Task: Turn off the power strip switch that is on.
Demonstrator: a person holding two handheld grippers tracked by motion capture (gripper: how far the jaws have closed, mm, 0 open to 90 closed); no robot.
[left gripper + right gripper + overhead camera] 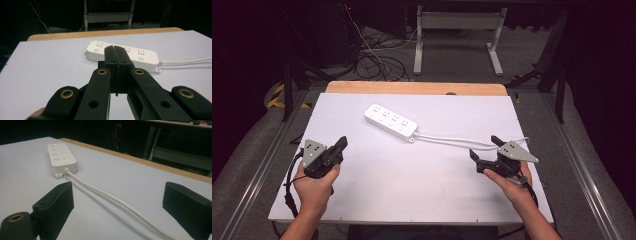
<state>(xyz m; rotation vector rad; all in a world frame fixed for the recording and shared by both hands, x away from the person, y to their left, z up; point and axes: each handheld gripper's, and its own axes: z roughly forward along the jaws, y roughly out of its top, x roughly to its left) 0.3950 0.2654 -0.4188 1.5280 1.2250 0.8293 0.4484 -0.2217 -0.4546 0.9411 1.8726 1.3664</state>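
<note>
A white power strip [390,121] lies slantwise on the white table top [377,170], with several sockets and buttons on its face. Its white cable [452,141] runs right toward the table's right edge. My left gripper [343,142] rests at the left side of the table, shut with nothing between its jaws, pointing at the power strip [122,55]. My right gripper [485,147] is held at the right, open wide, its jaws on either side of the cable [112,200], above it. The power strip [61,157] lies farther off in the right gripper view.
A wooden strip [412,88] borders the table's far edge. Beyond it stand a white table frame [457,35] and tangled black cables [372,60] on the floor. Metal rails [577,165] run along both sides of the table.
</note>
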